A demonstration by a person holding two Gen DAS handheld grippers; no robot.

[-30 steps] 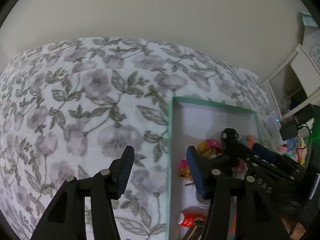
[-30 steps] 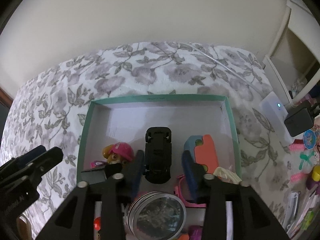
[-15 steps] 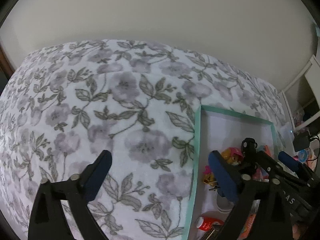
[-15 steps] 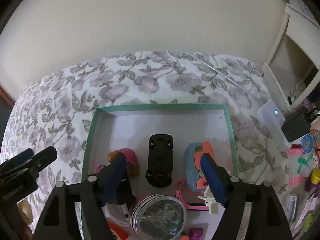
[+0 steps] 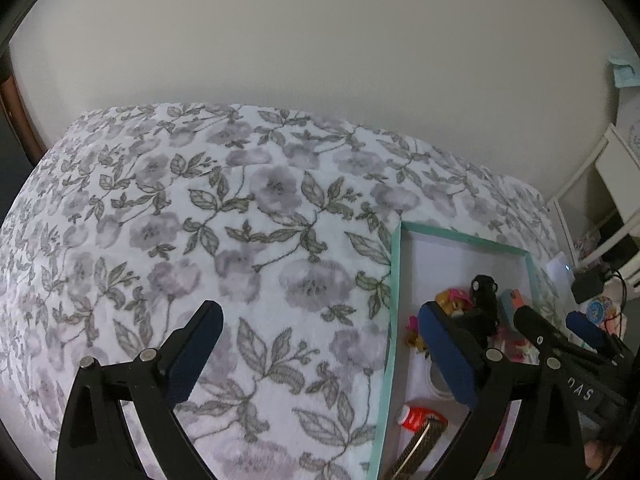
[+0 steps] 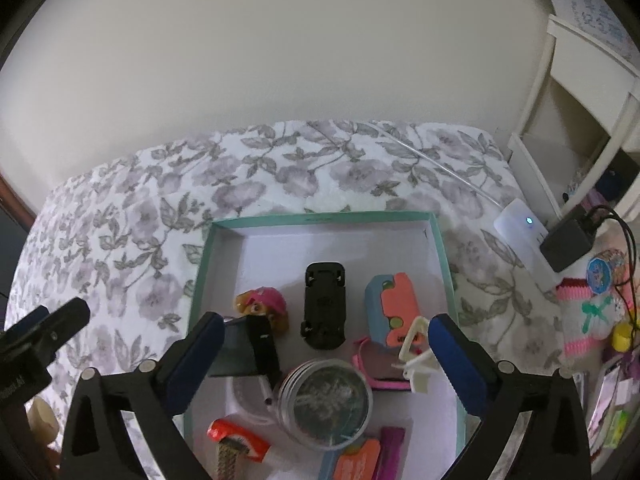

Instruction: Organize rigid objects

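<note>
A teal-rimmed white box (image 6: pixel 320 218) lies on the floral blanket. In it a black toy car (image 6: pixel 324 306) rests on its roof, with a pink-hatted pup figure (image 6: pixel 264 306) to its left and a blue and orange toy (image 6: pixel 390 308) to its right. A round clear-lidded tin (image 6: pixel 326 398) sits nearer. My right gripper (image 6: pixel 326 322) hovers above the car, its jaws opening and touching nothing. My left gripper (image 5: pixel 318 312) stands open over the blanket (image 5: pixel 240 220) at the box's left rim (image 5: pixel 394 280), empty. The car (image 5: pixel 484 300) and the right gripper (image 5: pixel 550 318) also show in the left wrist view.
More small items fill the box's near end, among them a red tube (image 6: pixel 236 442). To the right of the box lie a white device with a blue light (image 6: pixel 520 228), a black adapter (image 6: pixel 568 240) with cables, and loose trinkets (image 6: pixel 592 312). White shelving (image 6: pixel 580 100) stands far right.
Both grippers have opened wide and risen. The right one has let go of the black car, which stays in the box. The left one has shifted left, away from the box.
</note>
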